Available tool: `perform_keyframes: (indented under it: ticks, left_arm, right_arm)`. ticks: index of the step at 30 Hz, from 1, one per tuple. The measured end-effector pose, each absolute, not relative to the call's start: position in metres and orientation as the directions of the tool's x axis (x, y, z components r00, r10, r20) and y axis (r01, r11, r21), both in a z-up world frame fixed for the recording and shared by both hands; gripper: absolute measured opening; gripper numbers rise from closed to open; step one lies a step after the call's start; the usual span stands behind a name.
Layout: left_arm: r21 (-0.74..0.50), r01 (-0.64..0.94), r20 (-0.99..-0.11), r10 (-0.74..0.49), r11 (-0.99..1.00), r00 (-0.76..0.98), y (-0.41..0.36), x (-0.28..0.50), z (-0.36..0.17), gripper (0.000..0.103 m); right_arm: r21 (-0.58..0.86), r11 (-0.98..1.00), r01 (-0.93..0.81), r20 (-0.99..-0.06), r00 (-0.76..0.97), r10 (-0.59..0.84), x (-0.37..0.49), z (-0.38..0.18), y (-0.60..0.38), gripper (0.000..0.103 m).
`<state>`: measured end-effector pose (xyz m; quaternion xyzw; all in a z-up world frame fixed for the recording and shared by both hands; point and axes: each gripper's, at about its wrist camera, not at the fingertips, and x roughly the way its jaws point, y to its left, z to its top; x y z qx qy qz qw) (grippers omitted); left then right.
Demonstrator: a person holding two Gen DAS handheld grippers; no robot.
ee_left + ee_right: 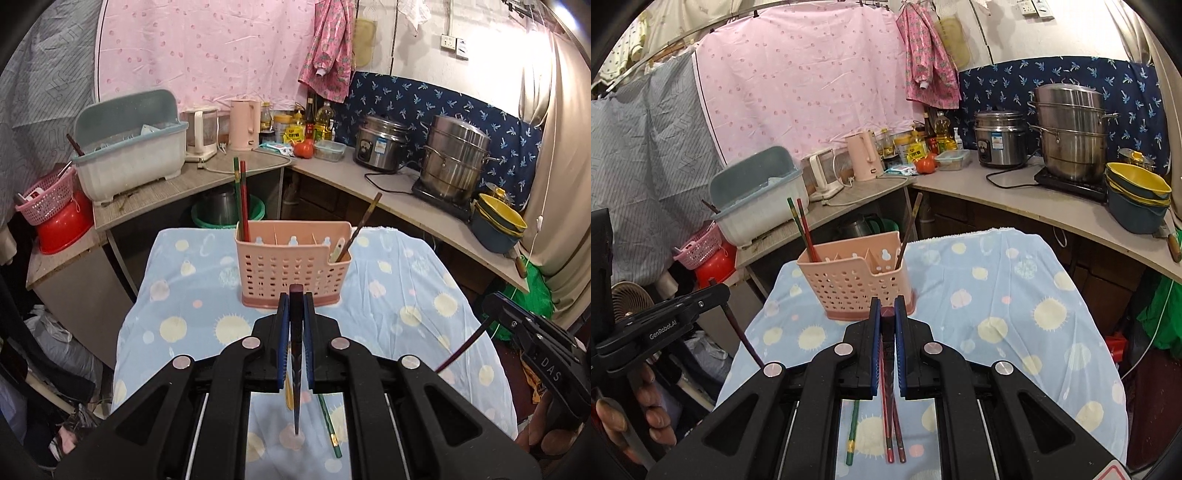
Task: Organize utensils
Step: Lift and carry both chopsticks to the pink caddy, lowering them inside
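A pink slotted utensil holder (293,266) (862,286) stands on the table's blue sun-print cloth (406,295) (997,295). A green and a red chopstick (240,195) lean in its left slot, and a brown one (364,225) in its right slot. My left gripper (296,295) (722,290) is shut on a dark chopstick (296,387) (742,332), held above the cloth before the holder. My right gripper (887,301) (489,299) is shut on a red chopstick (886,413) (461,350). A darker stick shows beside it; whether that one is held is unclear. A green chopstick (330,424) (852,432) lies on the cloth.
An L-shaped counter (369,184) behind the table carries a dish drainer (129,155), kettles (243,123), bottles, a tomato, a rice cooker (380,142), a steel steamer pot (456,158) and stacked bowls (498,225). A pink basket (48,199) sits on a red basin at left.
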<state>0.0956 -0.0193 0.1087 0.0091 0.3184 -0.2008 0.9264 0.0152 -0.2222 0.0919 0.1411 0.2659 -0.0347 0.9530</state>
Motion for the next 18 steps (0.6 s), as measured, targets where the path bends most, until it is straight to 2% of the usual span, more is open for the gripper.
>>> perform_keyframes:
  ticks: [7,18]
  left_arm:
    - [-0.095,0.383,-0.558,-0.368,0.919,0.744,-0.027,0.113,0.134,0.007]
    - [-0.099,0.388,-0.432,-0.391,0.916,0.813,-0.043,0.164,0.203,0.007]
  right_arm:
    - [0.236,0.963,0.127,-0.473,0.881,0.0,0.033,0.118,-0.224,0.007]
    - [0.275,0.956,0.106,-0.358,0.934,-0.001,0.105,0.175,-0.231,0.007]
